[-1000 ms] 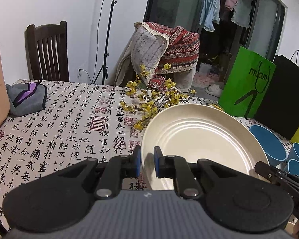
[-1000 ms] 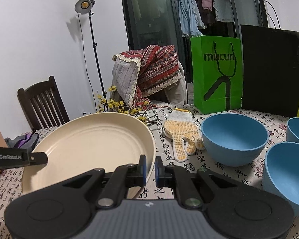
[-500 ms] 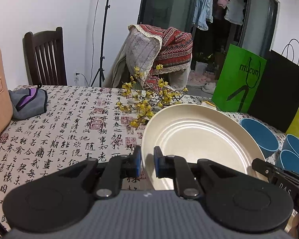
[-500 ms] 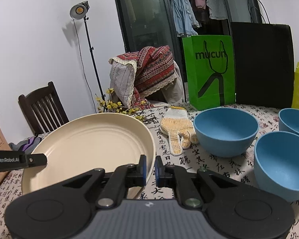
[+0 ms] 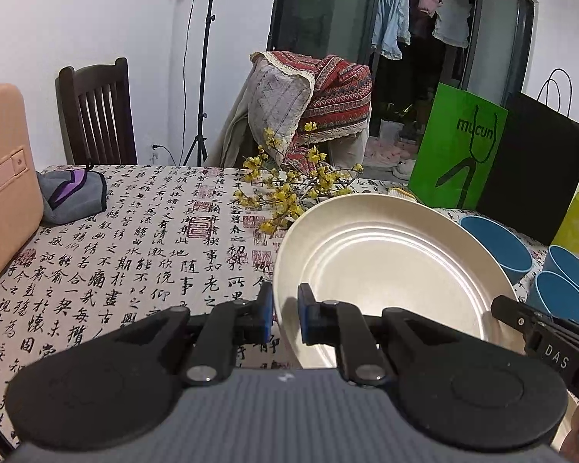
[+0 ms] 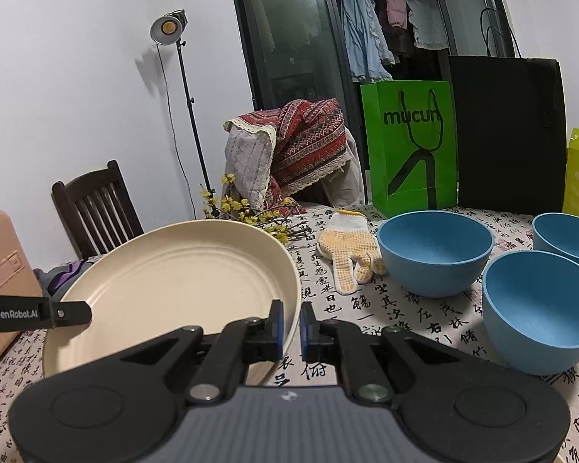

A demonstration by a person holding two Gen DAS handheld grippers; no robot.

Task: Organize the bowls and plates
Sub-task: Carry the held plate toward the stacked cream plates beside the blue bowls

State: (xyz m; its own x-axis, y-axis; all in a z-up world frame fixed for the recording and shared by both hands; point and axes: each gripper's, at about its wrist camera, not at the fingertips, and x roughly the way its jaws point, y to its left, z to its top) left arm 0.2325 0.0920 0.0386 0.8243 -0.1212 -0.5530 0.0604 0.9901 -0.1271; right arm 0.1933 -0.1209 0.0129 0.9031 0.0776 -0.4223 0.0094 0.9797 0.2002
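Observation:
A cream plate (image 5: 386, 266) is held above the table by both grippers, tilted. My left gripper (image 5: 285, 314) is shut on its left rim. My right gripper (image 6: 291, 326) is shut on its right rim, and the plate fills the left of the right wrist view (image 6: 173, 281). Three blue bowls stand on the table to the right: a large one (image 6: 434, 250), a near one (image 6: 540, 308) and a far one (image 6: 567, 235). They also show at the right edge of the left wrist view (image 5: 498, 243).
A dotted work glove (image 6: 351, 250) lies beside the large bowl. A yellow flower branch (image 5: 289, 189) lies behind the plate. A green bag (image 6: 409, 146) and a black bag (image 6: 509, 131) stand at the back. A pink case (image 5: 4, 189) and grey cloth (image 5: 73, 193) sit left.
Both grippers have risen with the plate between them. The table and bowls sit lower in both views.

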